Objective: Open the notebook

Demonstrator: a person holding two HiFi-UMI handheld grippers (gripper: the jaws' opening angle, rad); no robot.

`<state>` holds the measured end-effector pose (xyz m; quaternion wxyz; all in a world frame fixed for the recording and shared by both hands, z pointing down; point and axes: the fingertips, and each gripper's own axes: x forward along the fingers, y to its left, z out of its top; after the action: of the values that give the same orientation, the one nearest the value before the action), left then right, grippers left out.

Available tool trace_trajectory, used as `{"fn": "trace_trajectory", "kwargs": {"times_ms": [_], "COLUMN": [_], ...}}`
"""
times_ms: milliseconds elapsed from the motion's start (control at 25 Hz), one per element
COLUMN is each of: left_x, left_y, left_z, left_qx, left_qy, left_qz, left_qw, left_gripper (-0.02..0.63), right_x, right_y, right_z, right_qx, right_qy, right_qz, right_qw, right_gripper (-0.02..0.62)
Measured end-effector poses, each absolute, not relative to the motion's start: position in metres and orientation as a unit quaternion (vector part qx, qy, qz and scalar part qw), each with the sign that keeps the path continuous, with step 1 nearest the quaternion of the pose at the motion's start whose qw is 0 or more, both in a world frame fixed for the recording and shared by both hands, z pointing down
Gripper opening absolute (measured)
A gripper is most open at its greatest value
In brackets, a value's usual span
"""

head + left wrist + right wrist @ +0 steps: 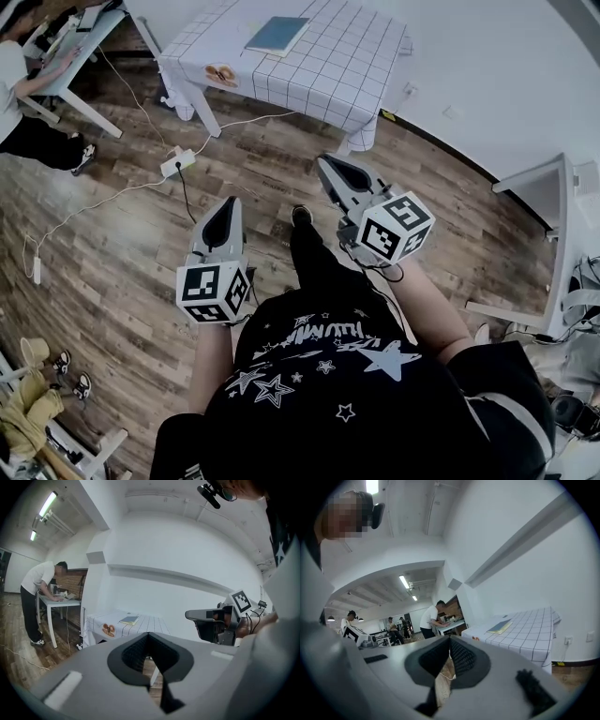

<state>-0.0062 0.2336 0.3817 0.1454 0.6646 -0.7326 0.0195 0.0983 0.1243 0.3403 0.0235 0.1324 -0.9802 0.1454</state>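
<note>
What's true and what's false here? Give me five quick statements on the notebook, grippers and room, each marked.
1. The notebook lies closed on the checked table. True.
2. The left gripper is shut on the notebook. False: its jaws are together but empty, and it is held over the floor, well short of the table.
3. The right gripper has its jaws together with nothing between them. True.
4. A power strip sits on the tabletop. False: it lies on the wood floor near a table leg.
5. Nobody else is in the room. False: a person leans over a desk at the upper left.
</note>
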Motion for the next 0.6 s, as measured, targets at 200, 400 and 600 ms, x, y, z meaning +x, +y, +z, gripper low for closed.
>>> {"fn": "trace_trajectory", "kwargs": {"times_ms": [200,400,600], "left_x": [-0.032,-0.058,-0.076], "left_y": [0.182,0.127,0.073], "left_z": [0.379,0.374,0.367], "left_qx": [0.668,0.673,0.689], "left_qy": [-0.73,-0.727,-0.714], "left_qz": [0.029,0.03,0.021], "left_qw": [0.143,0.131,0.127], "left_gripper": [0.009,0.009,0.009], "right_x": [0.08,0.049,0.019], "right_y": [0.068,0.002,-0.06], "right_z": [0.345,0.345,0.342], "right_qx": [0.148,0.157,0.158], "right_qy": [-0.976,-0.973,-0.972], "right_qz": [0.161,0.17,0.172], "right_qw": [0.019,0.018,0.024], "right_gripper": [0.015,0.015,0.015]}}
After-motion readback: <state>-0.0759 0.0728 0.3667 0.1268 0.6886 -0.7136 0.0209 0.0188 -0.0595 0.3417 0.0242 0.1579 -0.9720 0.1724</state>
